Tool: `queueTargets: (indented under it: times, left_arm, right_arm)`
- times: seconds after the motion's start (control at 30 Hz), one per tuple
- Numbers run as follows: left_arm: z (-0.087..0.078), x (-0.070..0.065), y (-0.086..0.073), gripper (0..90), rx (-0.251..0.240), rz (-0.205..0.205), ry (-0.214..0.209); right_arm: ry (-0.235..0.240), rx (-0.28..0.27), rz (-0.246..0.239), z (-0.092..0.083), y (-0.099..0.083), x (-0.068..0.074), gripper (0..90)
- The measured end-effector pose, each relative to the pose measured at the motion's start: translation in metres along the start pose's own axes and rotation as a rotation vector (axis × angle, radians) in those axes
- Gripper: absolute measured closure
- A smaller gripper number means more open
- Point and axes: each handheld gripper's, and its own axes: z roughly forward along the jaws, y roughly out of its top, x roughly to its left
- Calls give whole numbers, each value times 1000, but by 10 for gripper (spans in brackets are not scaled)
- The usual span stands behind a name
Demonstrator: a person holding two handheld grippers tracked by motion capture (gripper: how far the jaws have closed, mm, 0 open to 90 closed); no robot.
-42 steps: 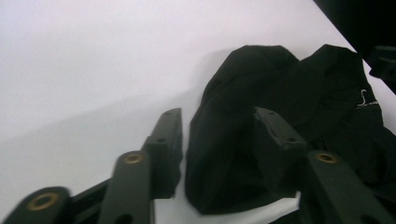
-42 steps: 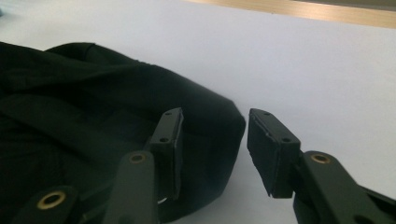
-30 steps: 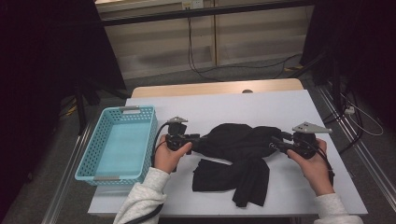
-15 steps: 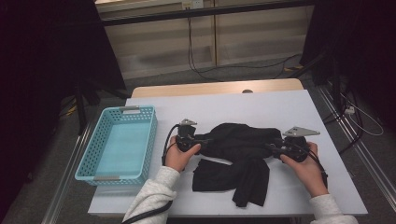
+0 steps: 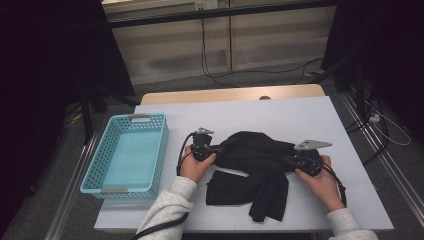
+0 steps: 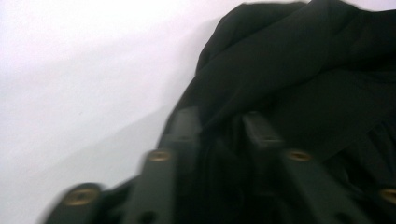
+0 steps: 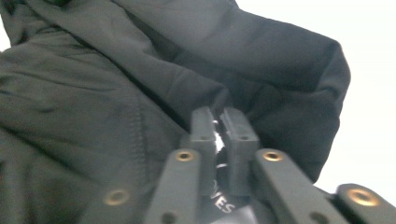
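A black garment [image 5: 255, 155] lies crumpled on the white table [image 5: 300, 115], with a flap hanging toward the front edge. My left gripper [image 5: 219, 149] is at its left edge. Its jaws have just been closing, and a bunch of the dark cloth [image 6: 303, 70] is pinched between them [image 6: 219, 123]. My right gripper [image 5: 286, 161] is at the garment's right edge. Its jaws have just closed too, and they stand almost together on a fold of the garment [image 7: 93, 93] at their tips [image 7: 217, 116].
A light-blue plastic basket [image 5: 163, 150] stands at the table's left edge. Bare table lies behind the garment and to the right of the right hand. Cables run across the floor beyond the table.
Both hands have moved inward and down onto the garment's two ends. Both grippers have closed on the cloth. The garment itself has barely shifted.
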Motion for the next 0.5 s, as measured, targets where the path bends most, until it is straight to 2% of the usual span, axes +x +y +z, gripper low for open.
queueTargets:
  times: [0.13, 0.3, 0.4, 0.5]
  left_arm:
    - [-7, -2, -4, 817, 39, -38, -68]
    - [-20, -6, -18, 835, 54, -62, -115]
    - [-30, -10, -27, 843, 80, -67, -145]
    - [-41, -11, -32, 844, 76, -70, -168]
  right_arm:
    - [32, 15, -11, -3, -1, 3, 873]
    - [95, 35, -20, -12, -7, 11, 875]
    - [127, 58, -43, -19, -11, 19, 876]
    - [172, 78, -63, -26, -13, 26, 876]
